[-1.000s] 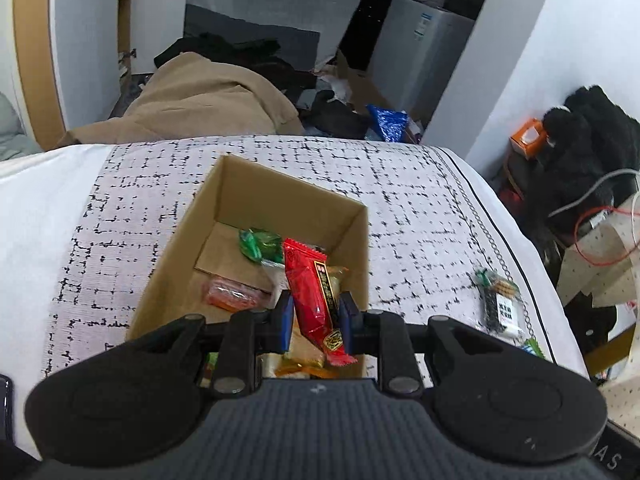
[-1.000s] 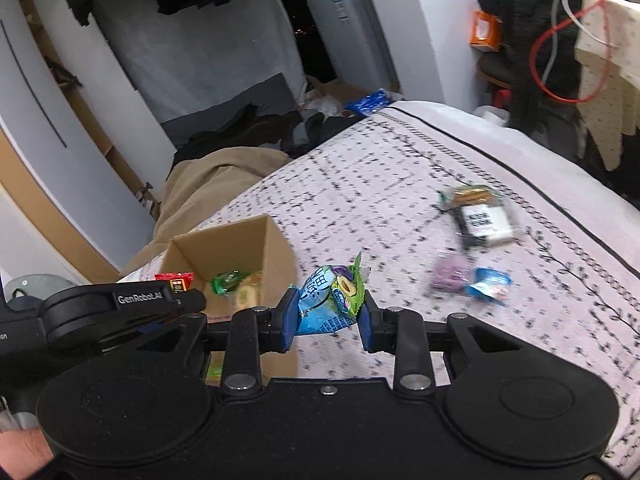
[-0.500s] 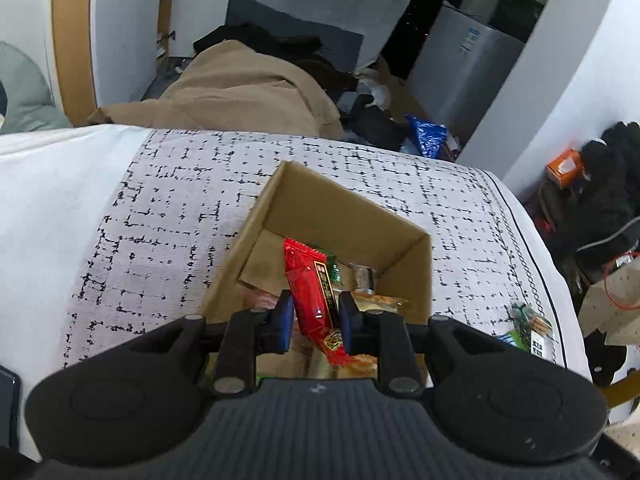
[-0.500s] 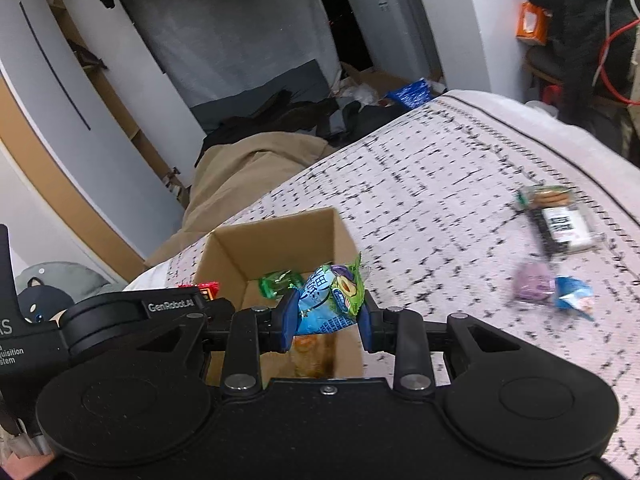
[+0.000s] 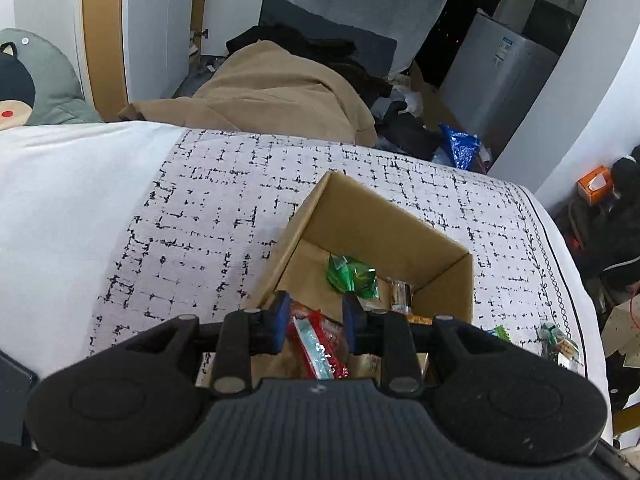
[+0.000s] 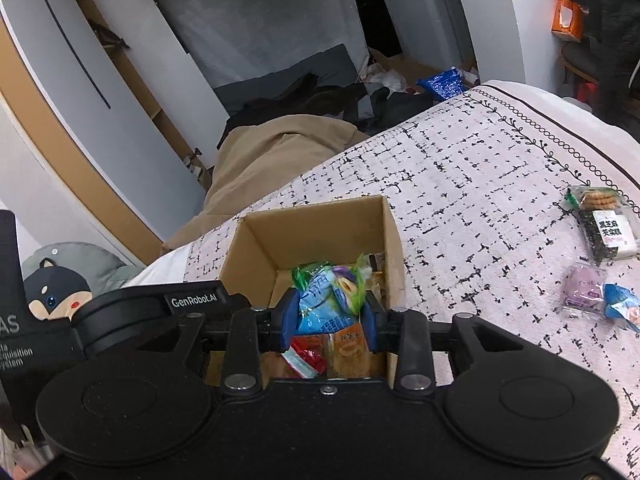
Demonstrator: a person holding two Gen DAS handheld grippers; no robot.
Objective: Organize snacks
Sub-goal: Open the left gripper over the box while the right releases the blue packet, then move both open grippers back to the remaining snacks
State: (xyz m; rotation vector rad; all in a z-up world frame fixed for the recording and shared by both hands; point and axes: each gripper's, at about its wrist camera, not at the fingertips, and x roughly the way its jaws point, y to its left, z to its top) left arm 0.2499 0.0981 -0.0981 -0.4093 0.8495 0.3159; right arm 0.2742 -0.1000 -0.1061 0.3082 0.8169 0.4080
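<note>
Red snack bar (image 5: 316,344) now lying in cardboard box (image 5: 384,224) below spread left gripper (image 5: 315,322). Right gripper (image 6: 330,314) pinching blue candy bag (image 6: 326,300), hovering over box; release coming next.

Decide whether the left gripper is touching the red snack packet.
Apart. The left wrist view shows the left gripper open, with bare gaps between its fingers and the red snack packet, which lies below in the cardboard box.
</note>
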